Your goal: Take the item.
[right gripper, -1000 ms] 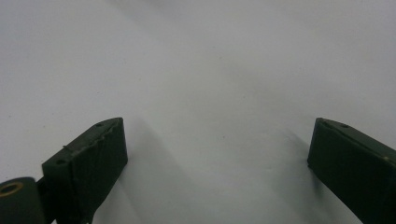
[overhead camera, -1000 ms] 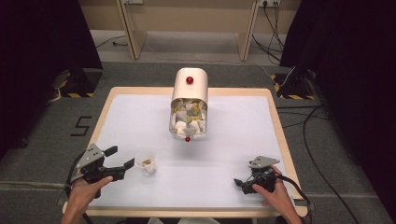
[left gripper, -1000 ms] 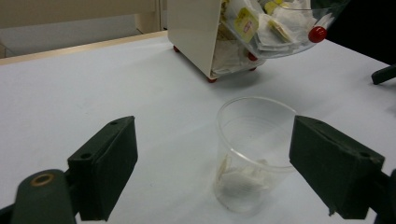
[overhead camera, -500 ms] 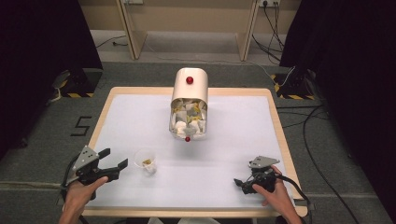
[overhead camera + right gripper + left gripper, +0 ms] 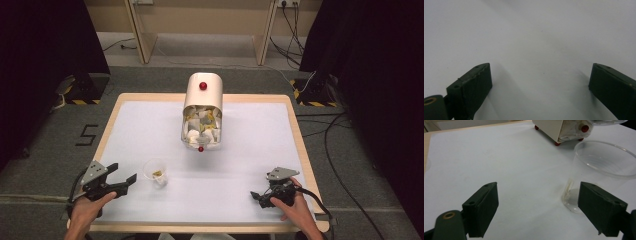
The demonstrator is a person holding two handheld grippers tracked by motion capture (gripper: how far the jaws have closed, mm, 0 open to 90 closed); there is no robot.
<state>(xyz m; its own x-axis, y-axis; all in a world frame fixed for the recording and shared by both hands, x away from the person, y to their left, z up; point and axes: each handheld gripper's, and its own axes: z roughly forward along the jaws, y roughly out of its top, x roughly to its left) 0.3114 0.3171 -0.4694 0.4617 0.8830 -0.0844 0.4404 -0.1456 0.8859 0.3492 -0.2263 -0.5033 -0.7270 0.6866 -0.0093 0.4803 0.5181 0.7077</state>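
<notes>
your left gripper [image 5: 122,181] sits at the near left corner of the white table [image 5: 250,150], held in your left hand [image 5: 87,212], and its jaws stand spread wide with nothing between them. in the left gripper view the clear plastic cup [image 5: 599,172] stands upright on the white surface just beyond the right-hand jaw, apart from it, with a small yellowish scrap lying in its bottom. from the high view the cup [image 5: 156,172] is just to the right of your left gripper, near the front edge of the table. behind it, at mid table, the cream dispenser box [image 5: 202,107] with a red knob on top holds a heap of white and yellow packets behind its clear front, and it stands on small red feet. your right gripper [image 5: 259,196] rests at the near right of the table in your right hand [image 5: 295,205], well apart from the cup, and in the right gripper view its jaws are likewise spread wide over bare white surface, gripping nothing.
</notes>
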